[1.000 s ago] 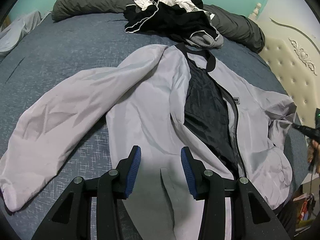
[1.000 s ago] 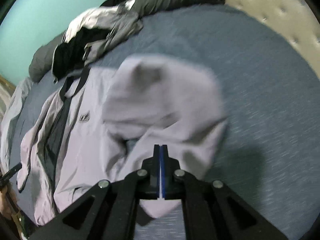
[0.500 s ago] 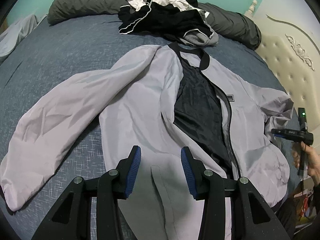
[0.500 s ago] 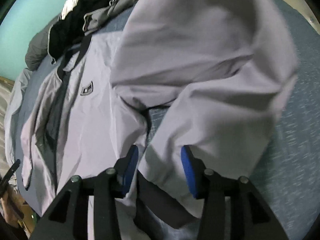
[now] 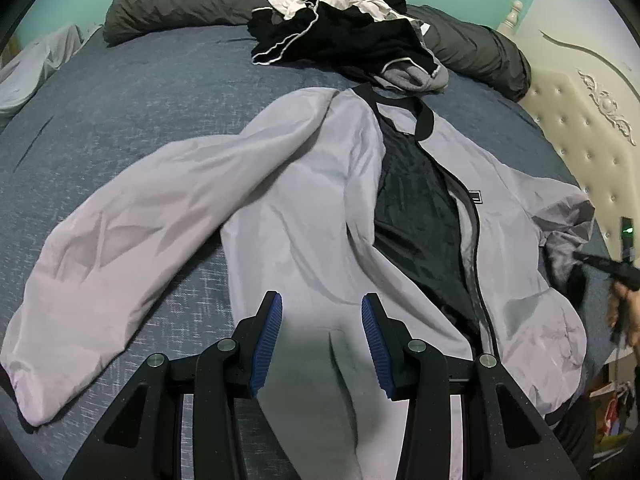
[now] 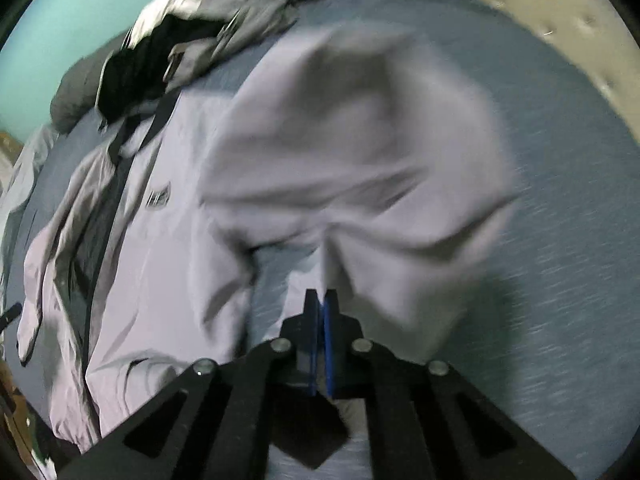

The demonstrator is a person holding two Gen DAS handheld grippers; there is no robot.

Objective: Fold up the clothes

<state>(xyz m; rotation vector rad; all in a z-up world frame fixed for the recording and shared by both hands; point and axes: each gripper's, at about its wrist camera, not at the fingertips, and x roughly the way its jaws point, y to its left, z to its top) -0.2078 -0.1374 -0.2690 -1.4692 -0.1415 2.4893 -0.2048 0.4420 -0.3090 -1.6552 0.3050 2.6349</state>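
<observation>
Two tools: right tool [image 6: 320, 304] pinches jacket [image 5: 320, 216] sleeve (blurred).

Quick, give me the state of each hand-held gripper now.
Left hand-held gripper: open, jaws apart over the grey jacket, gripping nothing.
Right hand-held gripper: closed on the jacket's sleeve.

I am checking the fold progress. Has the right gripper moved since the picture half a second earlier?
Yes. The right gripper has drawn back from the grey jacket, toward the bed's near edge: the sleeve looks smaller, with more blue sheet visible around it.
</observation>
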